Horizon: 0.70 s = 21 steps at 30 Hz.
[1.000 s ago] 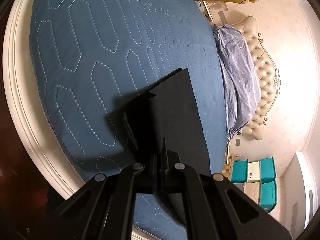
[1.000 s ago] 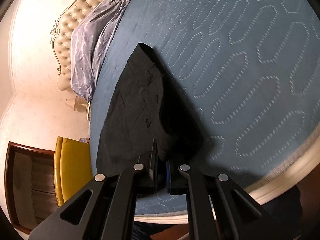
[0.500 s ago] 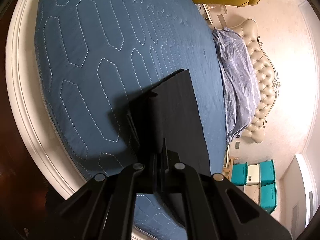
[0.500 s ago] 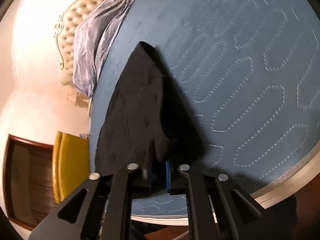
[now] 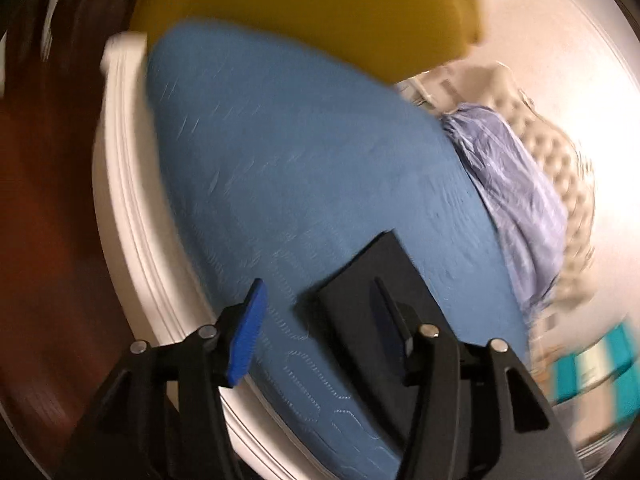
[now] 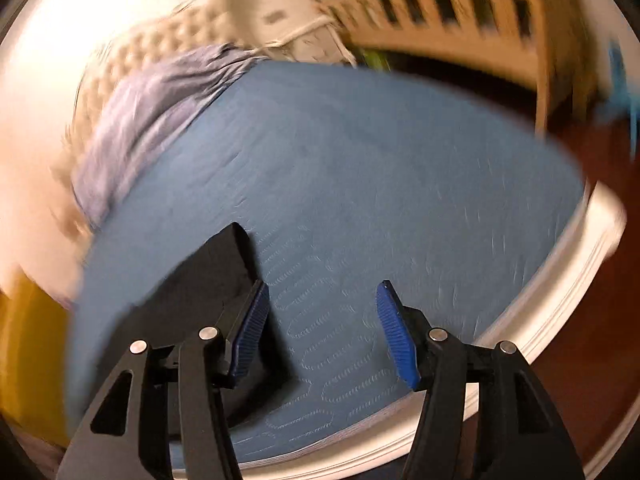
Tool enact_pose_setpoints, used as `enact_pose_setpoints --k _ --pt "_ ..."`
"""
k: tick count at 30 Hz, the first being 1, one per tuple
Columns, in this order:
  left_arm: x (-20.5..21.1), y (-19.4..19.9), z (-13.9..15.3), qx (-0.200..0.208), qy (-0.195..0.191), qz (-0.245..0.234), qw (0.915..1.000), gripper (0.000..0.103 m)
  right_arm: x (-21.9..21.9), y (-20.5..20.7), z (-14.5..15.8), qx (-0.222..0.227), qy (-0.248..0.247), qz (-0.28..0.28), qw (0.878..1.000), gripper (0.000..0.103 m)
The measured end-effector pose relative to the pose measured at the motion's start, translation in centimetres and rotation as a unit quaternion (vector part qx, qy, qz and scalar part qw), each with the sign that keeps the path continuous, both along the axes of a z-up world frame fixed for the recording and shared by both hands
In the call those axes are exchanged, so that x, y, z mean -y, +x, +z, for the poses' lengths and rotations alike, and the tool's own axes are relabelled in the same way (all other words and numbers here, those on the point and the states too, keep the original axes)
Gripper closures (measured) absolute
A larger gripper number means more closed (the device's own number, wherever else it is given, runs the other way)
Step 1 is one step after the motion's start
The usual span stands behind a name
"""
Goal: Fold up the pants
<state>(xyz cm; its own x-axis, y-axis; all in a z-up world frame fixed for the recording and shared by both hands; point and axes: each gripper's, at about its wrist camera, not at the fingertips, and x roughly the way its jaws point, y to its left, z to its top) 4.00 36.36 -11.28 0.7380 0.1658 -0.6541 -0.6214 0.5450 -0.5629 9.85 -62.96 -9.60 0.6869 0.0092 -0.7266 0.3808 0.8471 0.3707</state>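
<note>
The black pants lie folded flat on the blue quilted bedspread, near the bed's front edge. My left gripper hangs above them with its jaws opening. Its blue pads press on nothing, and the cloth lies below, partly behind the right finger. In the right wrist view the pants sit at the lower left, beside the left finger. My right gripper is also opening, with only bedspread showing between its pads. Both views are motion-blurred.
A white bed frame rims the mattress above a dark wood floor. A lilac duvet is bunched against the tufted headboard. A yellow armchair, teal drawers and a wooden crib stand around the bed.
Both grippers were shut on the pants' near edge; now both have let go, opened and lifted away while tilting up. The pants stay flat on the bed.
</note>
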Motion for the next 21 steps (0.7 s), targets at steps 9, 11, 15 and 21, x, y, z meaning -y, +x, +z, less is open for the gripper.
enact_pose_setpoints --k 9,11,15,21 --pt "22.7 12.0 3.1 -0.057 0.274 -0.281 0.9181 0.029 -23.7 11.8 -0.7 -0.011 -0.167 0.223 0.960 0.037" --pt "28.3 15.0 2.4 -0.063 0.302 -0.340 0.8883 0.027 -27.5 12.8 -1.6 -0.008 -0.164 0.241 0.957 0.032" --pt "35.5 20.1 -0.3 -0.088 0.299 -0.418 0.8535 0.025 -32.6 14.4 -3.2 -0.022 -0.170 0.263 0.950 0.026" --pt "35.7 25.4 -4.3 -0.179 0.256 -0.389 0.8666 0.013 -33.7 16.0 -7.2 -0.094 -0.171 0.232 0.953 0.015"
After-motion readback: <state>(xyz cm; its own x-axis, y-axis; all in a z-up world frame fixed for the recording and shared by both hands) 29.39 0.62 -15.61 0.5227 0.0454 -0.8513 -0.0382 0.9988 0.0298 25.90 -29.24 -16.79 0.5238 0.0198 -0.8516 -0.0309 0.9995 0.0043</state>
